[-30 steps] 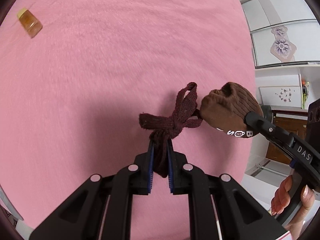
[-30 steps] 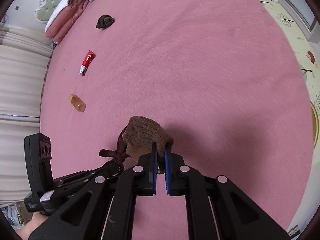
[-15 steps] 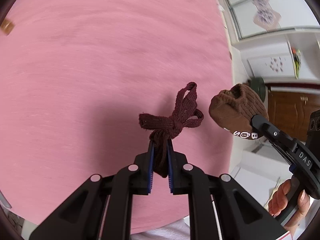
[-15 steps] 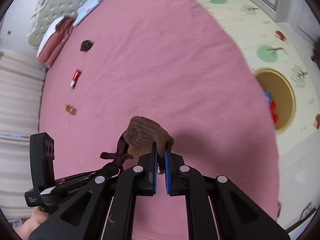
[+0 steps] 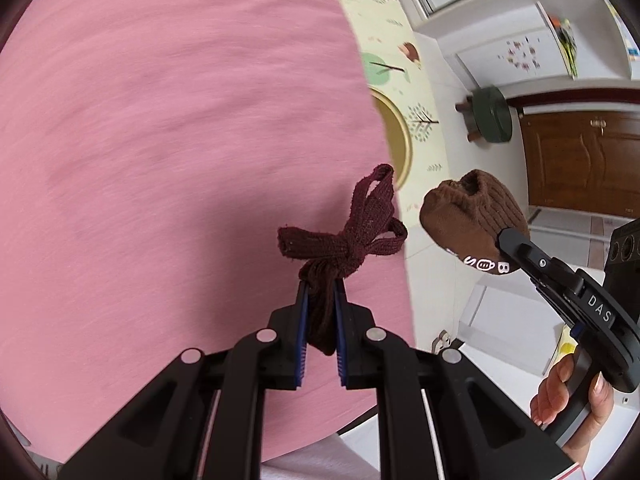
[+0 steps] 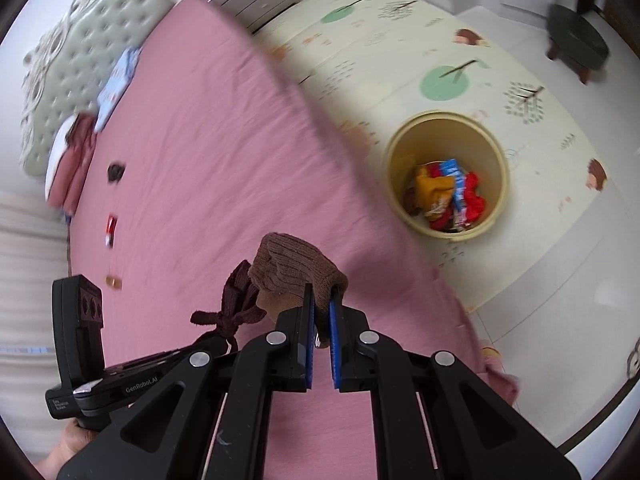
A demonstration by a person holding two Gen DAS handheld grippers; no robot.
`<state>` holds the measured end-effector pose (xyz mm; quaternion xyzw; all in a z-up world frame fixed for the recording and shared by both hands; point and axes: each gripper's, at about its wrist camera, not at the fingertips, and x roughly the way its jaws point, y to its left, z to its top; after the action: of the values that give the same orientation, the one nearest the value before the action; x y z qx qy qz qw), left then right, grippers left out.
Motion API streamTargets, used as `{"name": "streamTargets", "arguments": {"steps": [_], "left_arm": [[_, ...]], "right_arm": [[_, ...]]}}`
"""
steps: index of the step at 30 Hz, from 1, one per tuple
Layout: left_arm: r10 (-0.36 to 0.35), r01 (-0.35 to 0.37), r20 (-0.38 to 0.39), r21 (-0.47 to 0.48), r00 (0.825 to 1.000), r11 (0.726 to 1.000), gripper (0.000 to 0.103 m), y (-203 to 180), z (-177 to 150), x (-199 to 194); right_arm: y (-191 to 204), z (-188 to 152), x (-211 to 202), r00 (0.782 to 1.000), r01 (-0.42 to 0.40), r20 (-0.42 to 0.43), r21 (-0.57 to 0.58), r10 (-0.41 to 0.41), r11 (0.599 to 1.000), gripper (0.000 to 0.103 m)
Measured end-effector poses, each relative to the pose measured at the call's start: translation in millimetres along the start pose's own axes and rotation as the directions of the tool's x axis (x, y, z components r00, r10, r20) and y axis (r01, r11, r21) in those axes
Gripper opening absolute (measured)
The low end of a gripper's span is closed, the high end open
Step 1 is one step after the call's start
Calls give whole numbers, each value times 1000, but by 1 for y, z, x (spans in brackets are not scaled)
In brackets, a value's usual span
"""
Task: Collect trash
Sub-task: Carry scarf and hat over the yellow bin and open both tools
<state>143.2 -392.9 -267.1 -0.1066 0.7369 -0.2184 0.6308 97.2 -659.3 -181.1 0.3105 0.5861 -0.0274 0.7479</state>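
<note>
Left wrist: L hand-held gripper (image 5: 320, 300) pinches knotted maroon knit rag (image 5: 344, 236); R hand-held gripper (image 6: 320, 304) pinches ribbed brown sock (image 6: 296, 268).

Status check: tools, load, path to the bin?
Left tool shut on maroon sock. Right tool shut on brown sock. Bin ahead, nothing in the way.

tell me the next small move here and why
Probably carry both grippers out over the yellow bin before releasing: the left gripper pinches the knotted maroon sock, the right gripper the brown sock, and both sit above the pink bed.
</note>
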Motion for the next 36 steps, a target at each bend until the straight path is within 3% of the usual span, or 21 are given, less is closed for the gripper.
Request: {"name": "streamTargets", "arguments": {"steps": [13, 26, 28, 29, 31, 32, 33, 36], "left_arm": [[-17, 23, -53, 110, 998, 994, 12, -111, 74, 54], [-5, 14, -51, 186, 999, 983, 12, -171, 143, 82], [-18, 26, -43, 200, 999, 979, 14, -179, 153, 82], [-20, 27, -40, 206, 999, 978, 22, -180, 154, 81], [-22, 28, -27, 226, 999, 974, 45, -185, 161, 79], [-8, 9, -8, 240, 1000, 971, 60, -189, 163, 76], [7, -10, 11, 251, 1000, 968, 65, -192, 165, 74], [11, -16, 21, 269, 1000, 963, 65, -196, 168, 67]], "right_arm": [[-81, 52, -27, 995, 13, 98, 147, -27, 989, 7], [-113, 109, -24, 988, 50, 135, 184, -75, 982, 7], [-115, 117, -26, 984, 69, 148, 186, -97, 980, 12], [-118, 121, -28, 981, 83, 157, 200, -115, 976, 14], [-124, 128, -33, 978, 69, 175, 226, -111, 972, 25], [-124, 131, -36, 977, 61, 184, 229, -104, 972, 25], [-124, 134, -39, 976, 63, 190, 226, -108, 972, 25], [-121, 139, -43, 974, 70, 197, 211, -113, 975, 25]]}}
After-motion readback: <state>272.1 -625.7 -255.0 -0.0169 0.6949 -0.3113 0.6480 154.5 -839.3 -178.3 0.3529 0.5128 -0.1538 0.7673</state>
